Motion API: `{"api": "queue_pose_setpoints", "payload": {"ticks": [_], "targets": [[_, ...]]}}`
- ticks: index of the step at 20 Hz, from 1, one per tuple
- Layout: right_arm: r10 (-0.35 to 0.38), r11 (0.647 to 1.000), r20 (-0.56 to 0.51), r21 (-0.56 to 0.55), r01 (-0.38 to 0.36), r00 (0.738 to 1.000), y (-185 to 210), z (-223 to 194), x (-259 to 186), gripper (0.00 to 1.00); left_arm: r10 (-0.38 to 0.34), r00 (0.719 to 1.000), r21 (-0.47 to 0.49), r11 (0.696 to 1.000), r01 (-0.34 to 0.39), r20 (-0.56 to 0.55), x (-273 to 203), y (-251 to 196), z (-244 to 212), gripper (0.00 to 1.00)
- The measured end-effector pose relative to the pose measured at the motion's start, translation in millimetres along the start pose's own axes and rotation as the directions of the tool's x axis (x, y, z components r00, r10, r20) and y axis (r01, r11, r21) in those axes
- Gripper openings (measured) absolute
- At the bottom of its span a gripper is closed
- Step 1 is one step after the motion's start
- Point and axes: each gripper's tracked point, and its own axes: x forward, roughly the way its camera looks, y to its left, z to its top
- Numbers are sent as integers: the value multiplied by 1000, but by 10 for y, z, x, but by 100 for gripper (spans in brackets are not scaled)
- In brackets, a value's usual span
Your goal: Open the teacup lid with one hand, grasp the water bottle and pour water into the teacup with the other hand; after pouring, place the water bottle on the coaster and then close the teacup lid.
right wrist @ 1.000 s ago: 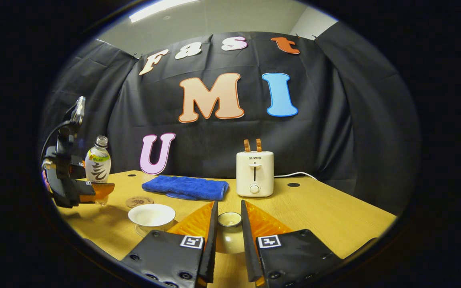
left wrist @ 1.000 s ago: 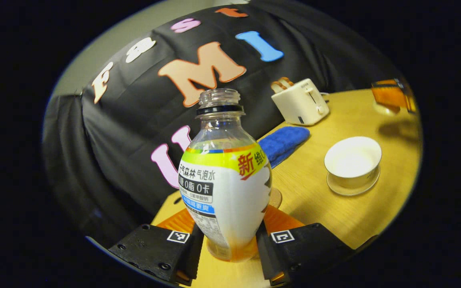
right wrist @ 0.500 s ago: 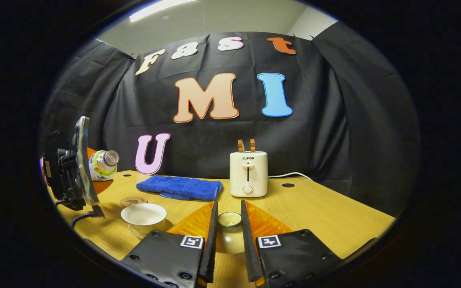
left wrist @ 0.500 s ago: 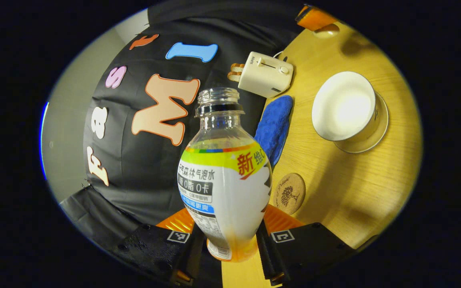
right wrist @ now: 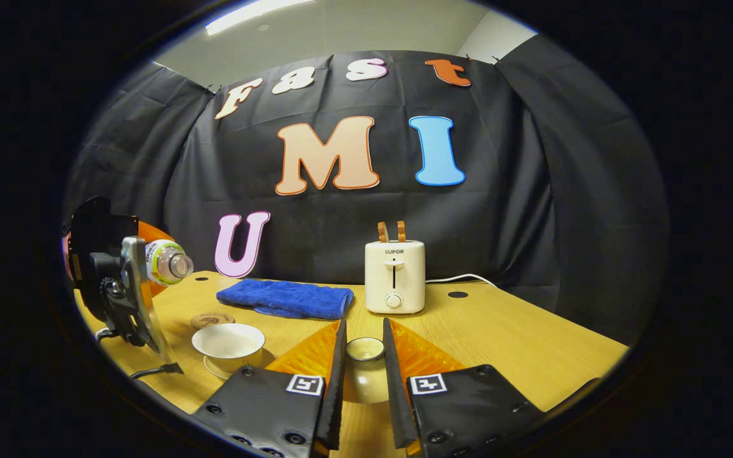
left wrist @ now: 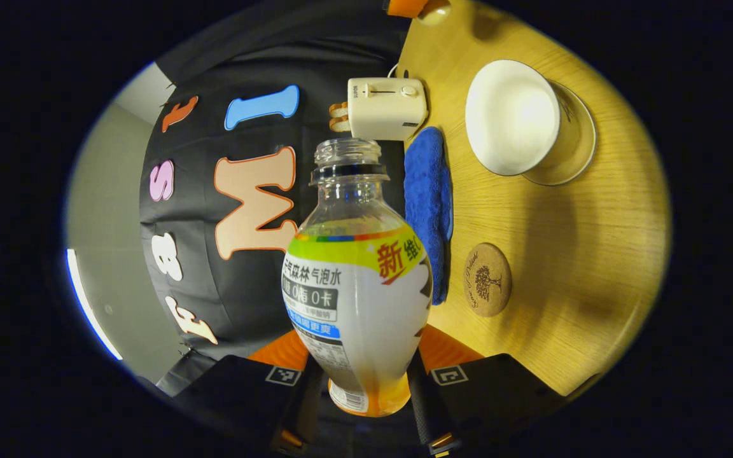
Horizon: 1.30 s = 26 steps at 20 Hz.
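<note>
At the far left of the right gripper view, the left gripper (right wrist: 150,270) is seen raised above the counter (right wrist: 500,331), and the water bottle (right wrist: 164,262) is held in it, tipped almost onto its side with the uncapped mouth pointing right. In the left gripper view the bottle (left wrist: 357,280) is gripped low on its body, a finger pressed against each side; some liquid is visible inside it.

Below and right of the bottle's mouth, in the right gripper view, the open teacup (right wrist: 228,341) is stood on its saucer (right wrist: 214,367) near the front left of the counter. The round coaster (right wrist: 212,319) is laid just behind the cup, bare. In the left gripper view the cup (left wrist: 511,117) and coaster (left wrist: 487,280) are seen apart from each other on the wood.

Farther back, a folded blue cloth (right wrist: 284,299) is spread along the counter's far edge, and a cream toaster (right wrist: 394,276) with two slices in its slots is set to its right.

At the bottom centre of the right gripper view, the right gripper (right wrist: 364,362) is closed on the teacup lid (right wrist: 364,375), which is pinched between both fingers above the counter, right of the cup.
</note>
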Motion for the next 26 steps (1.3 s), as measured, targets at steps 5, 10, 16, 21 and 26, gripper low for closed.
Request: {"api": "queue_pose_setpoints", "payload": {"ticks": [5, 10, 16, 21, 26], "targets": [[0, 1000, 0, 0, 0, 1000, -1, -1, 1, 35, -16, 1000, 64, 998, 16, -8, 45, -69, 42, 59], [0, 1000, 1, 0, 0, 1000, -1, -1, 4, 35, -34, 999, 124, 992, 36, -11, 59, -87, 83, 59], [3, 1000, 1, 0, -3, 1000, -4, 2, -4, 35, -43, 999, 198, 979, 46, -20, 102, -87, 144, 59], [1, 1000, 1, 0, -1, 1000, -15, 2, 5, 35, -59, 997, 262, 963, 68, -42, 101, -96, 126, 59], [1, 1000, 1, 0, -1, 1000, -11, 2, 2, 35, -63, 997, 305, 949, 76, -53, 100, -74, 131, 59]]}}
